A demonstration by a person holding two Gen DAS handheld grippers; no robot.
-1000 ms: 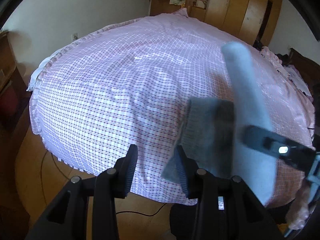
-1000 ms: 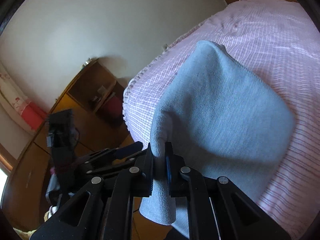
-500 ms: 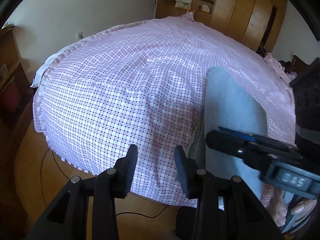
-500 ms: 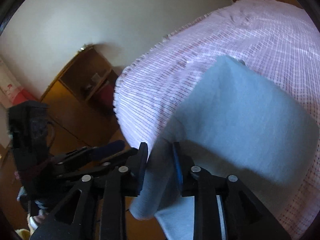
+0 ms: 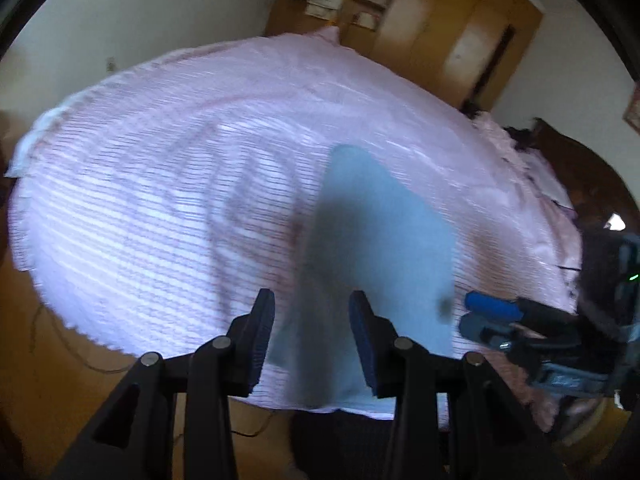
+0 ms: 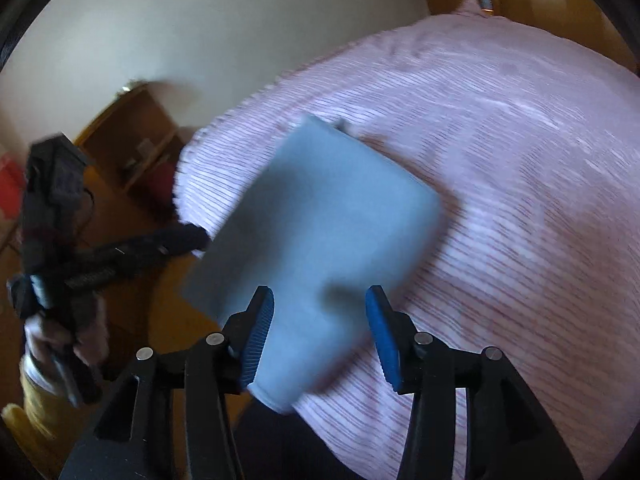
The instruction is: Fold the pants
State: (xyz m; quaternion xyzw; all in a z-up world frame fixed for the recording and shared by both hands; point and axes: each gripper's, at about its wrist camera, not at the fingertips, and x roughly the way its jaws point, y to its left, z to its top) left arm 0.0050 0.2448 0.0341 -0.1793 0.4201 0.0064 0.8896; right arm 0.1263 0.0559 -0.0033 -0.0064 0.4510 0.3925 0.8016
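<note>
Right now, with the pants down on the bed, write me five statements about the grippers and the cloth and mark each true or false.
1. The right gripper is clamped on the pants. False: its jaws stand open, with the cloth lying loose between them.
2. The left gripper is open. True.
3. The pants lie folded on the pink checked bedspread. True.
4. The pants are dark red. False: they are light blue-grey.
5. The near edge of the pants reaches the edge of the bed. True.
</note>
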